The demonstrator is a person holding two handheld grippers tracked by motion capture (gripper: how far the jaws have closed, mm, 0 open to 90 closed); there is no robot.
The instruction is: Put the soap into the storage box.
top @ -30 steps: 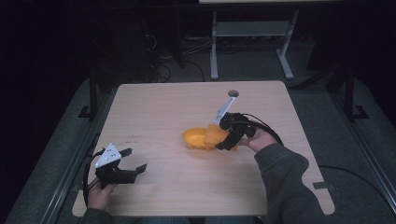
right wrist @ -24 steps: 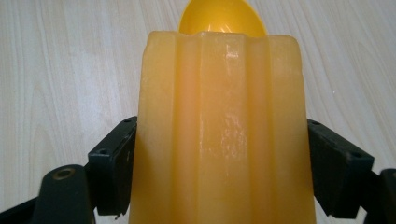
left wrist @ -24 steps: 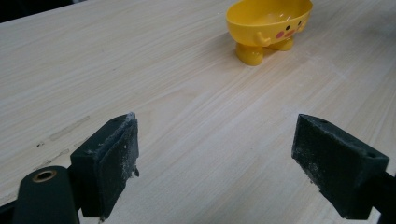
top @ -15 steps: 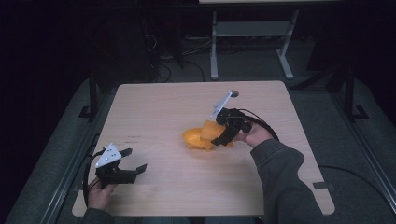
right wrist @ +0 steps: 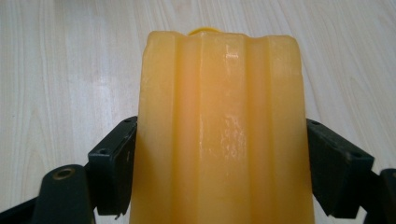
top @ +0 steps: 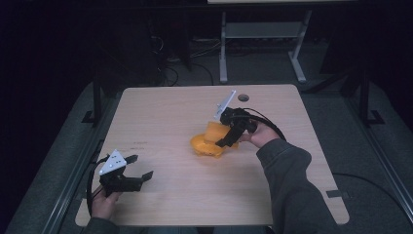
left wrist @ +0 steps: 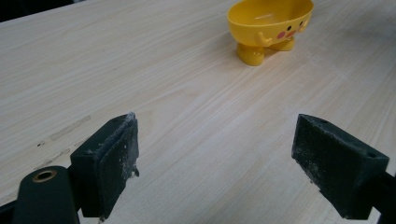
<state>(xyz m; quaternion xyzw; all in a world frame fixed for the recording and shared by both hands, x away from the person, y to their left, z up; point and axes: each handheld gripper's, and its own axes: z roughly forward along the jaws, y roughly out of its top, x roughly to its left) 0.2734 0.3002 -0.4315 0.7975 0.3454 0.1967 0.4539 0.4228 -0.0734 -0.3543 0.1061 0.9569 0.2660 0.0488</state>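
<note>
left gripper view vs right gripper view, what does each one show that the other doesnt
Only the left gripper view gives the yellow bowl's whole shape: a painted face, small arms and feet, standing upright on the table, far ahead of the open left hand-held gripper. Only the right gripper view gives the ribbed orange block, clamped between the jaws of the right hand-held gripper, with a sliver of yellow rim peeking above it. Both share the pale wooden table.

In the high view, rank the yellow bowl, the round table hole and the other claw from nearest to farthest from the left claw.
1. Yellow bowl, mid-table.
2. Right claw, just past the bowl, holding an orange ridged block.
3. Round table hole, near the far edge.
</note>
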